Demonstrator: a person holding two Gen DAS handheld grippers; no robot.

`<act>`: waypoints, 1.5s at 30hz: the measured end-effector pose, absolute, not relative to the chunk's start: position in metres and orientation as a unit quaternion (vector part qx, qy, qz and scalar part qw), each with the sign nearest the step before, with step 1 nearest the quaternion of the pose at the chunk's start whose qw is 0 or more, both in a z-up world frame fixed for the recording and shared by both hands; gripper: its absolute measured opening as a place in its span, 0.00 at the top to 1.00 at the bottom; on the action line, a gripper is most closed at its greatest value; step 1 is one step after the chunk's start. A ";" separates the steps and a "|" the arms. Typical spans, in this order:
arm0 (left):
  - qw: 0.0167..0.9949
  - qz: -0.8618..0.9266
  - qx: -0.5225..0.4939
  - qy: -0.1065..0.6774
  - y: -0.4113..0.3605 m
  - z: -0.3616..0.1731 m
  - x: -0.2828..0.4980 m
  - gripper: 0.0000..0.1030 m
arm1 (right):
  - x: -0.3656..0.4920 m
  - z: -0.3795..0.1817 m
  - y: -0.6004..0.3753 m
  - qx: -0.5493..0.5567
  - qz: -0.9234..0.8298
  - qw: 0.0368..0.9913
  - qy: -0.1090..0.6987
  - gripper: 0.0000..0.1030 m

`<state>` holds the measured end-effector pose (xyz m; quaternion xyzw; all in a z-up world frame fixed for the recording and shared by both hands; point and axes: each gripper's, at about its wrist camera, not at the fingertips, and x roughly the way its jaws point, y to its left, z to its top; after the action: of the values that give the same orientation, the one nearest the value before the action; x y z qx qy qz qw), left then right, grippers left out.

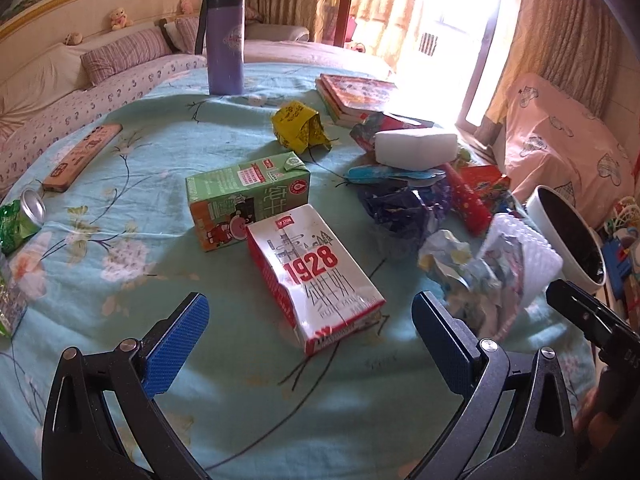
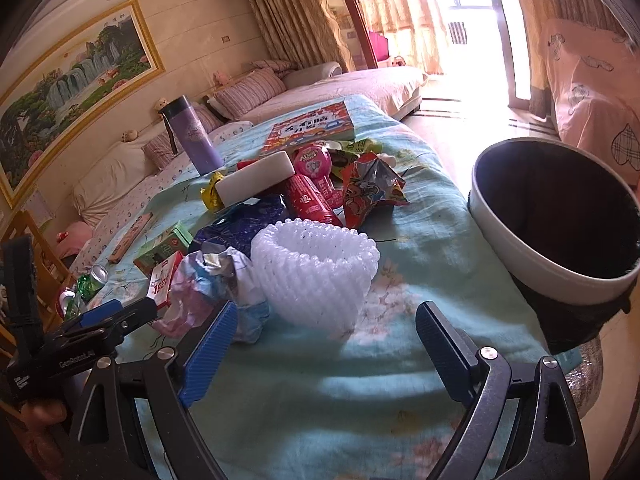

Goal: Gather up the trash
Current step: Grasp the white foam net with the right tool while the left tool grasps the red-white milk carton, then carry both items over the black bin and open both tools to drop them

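Note:
My left gripper (image 1: 310, 312) is open, its blue fingers either side of the near end of a red and white "1928" carton (image 1: 314, 276) lying on the table. A green carton (image 1: 246, 198) lies just behind it. My right gripper (image 2: 322, 330) is open and empty, just short of a white foam net (image 2: 316, 272). Crumpled paper (image 2: 208, 284) lies left of the net. The white bin (image 2: 560, 216) with a black liner stands at the table's right edge. Red and blue wrappers (image 2: 368, 190) are piled behind the net.
A purple flask (image 1: 224, 40) stands at the far side of the table, covered in a light blue flowered cloth (image 1: 120, 280). Books (image 1: 354, 96), a yellow wrapper (image 1: 300, 126), a white foam block (image 1: 416, 148), a wooden box (image 1: 82, 156) and a crushed green can (image 1: 22, 216) lie around. A sofa runs behind.

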<state>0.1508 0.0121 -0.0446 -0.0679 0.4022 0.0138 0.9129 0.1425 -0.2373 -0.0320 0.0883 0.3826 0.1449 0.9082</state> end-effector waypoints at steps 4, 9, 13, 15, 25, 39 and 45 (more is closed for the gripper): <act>0.909 0.024 -0.060 0.412 0.011 -0.053 0.161 0.05 | 0.156 -0.041 -0.239 0.098 0.149 0.900 0.399 0.12; 0.902 0.010 -0.051 0.429 0.008 -0.062 0.165 0.46 | 0.164 -0.048 -0.238 0.105 0.160 0.891 0.411 0.47; 0.913 0.000 -0.046 0.405 0.005 -0.054 0.152 0.52 | 0.158 -0.042 -0.239 0.100 0.158 0.900 0.395 0.76; 0.917 -0.007 -0.041 0.397 0.002 -0.049 0.145 0.53 | 0.152 -0.037 -0.242 0.098 0.154 0.904 0.386 0.77; 0.938 -0.041 -0.034 0.343 -0.016 -0.007 0.117 0.53 | 0.131 -0.014 -0.277 0.119 0.128 0.919 0.354 0.79; 0.934 -0.152 0.011 0.322 -0.117 0.027 0.114 0.53 | 0.107 0.003 -0.333 0.138 0.080 0.931 0.327 0.79; 0.925 -0.191 0.038 0.326 -0.168 0.025 0.124 0.53 | 0.104 0.005 -0.364 0.144 0.053 0.934 0.323 0.79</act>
<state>0.1235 -0.1677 0.0251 0.0380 0.3256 -0.1909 0.9253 0.1037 -0.3639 0.0055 0.1440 0.3228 0.0534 0.9339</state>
